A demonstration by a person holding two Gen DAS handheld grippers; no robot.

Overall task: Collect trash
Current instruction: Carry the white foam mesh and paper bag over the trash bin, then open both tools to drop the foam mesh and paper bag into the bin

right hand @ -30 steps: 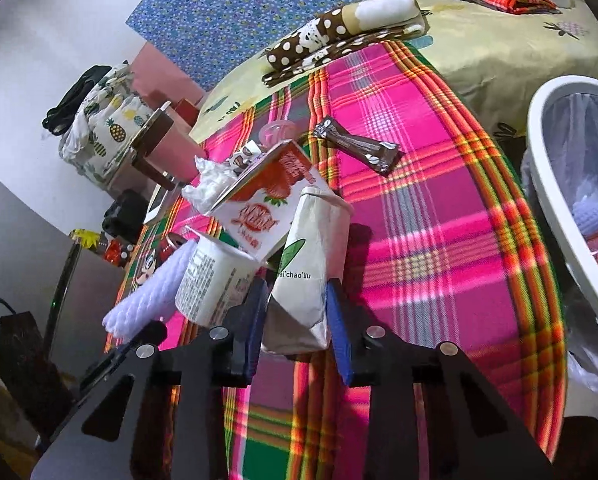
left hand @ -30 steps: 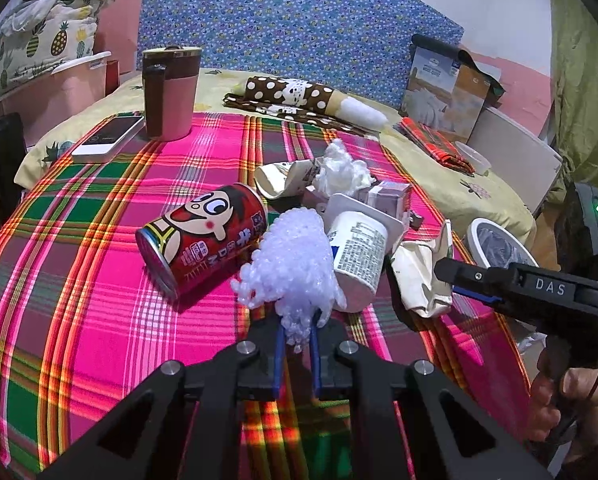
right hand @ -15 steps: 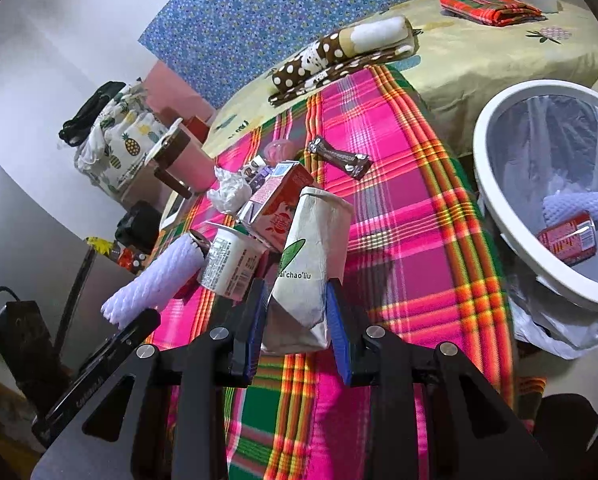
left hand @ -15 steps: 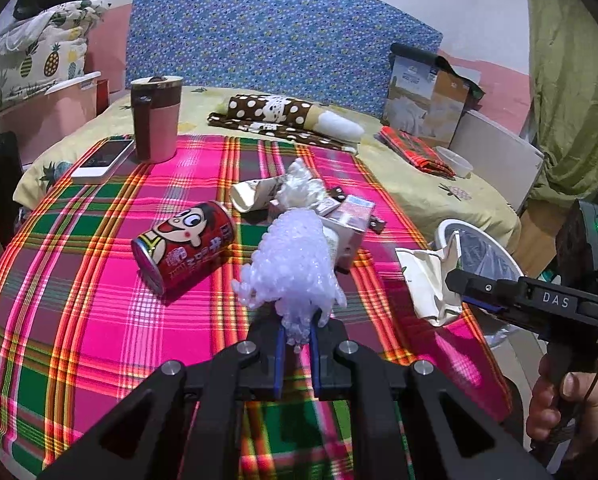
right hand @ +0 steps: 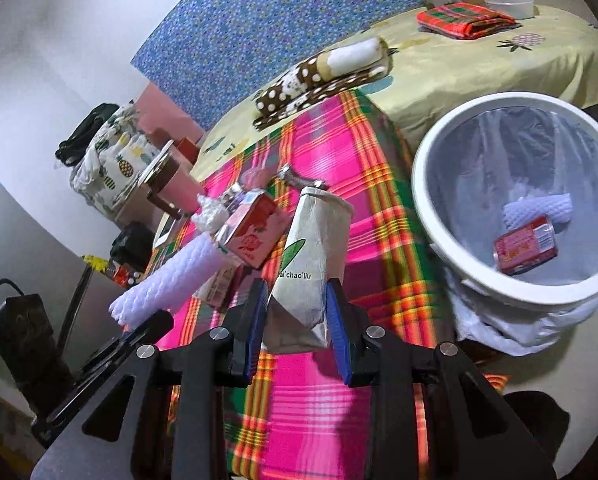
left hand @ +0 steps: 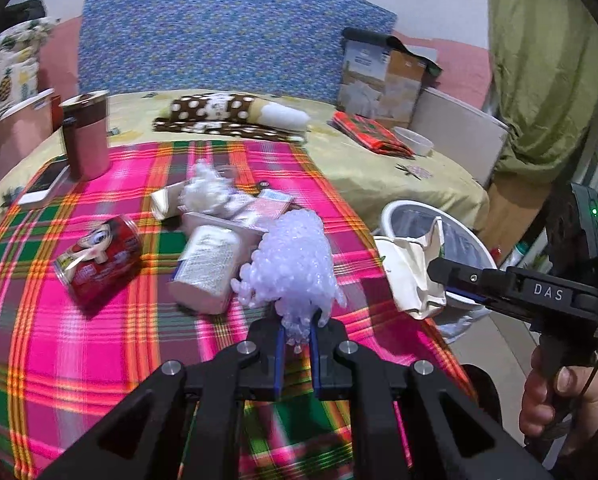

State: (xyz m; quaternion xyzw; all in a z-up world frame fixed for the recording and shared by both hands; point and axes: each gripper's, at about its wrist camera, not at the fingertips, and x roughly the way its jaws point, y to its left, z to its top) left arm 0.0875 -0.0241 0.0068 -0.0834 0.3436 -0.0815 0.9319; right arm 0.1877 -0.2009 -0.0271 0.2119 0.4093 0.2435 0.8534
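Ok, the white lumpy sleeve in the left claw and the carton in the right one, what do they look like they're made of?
The sleeve looks like soft foam netting, white and slightly translucent: its surface is knobbly mesh and it bunches where the left claw pinches it. The carton looks like coated paperboard, matt off-white with print, creased and squashed flat at the bottom in the right claw.

Both cams ride on the claws and look forward and down along the fingers, close over the plaid surface point(left hand: 99, 360). The left one faces the blue headboard point(left hand: 219, 32); the right one tilts toward the white bin point(right hand: 431, 168). Both catch the surface, the bin and the spotted roll point(left hand: 219, 114).
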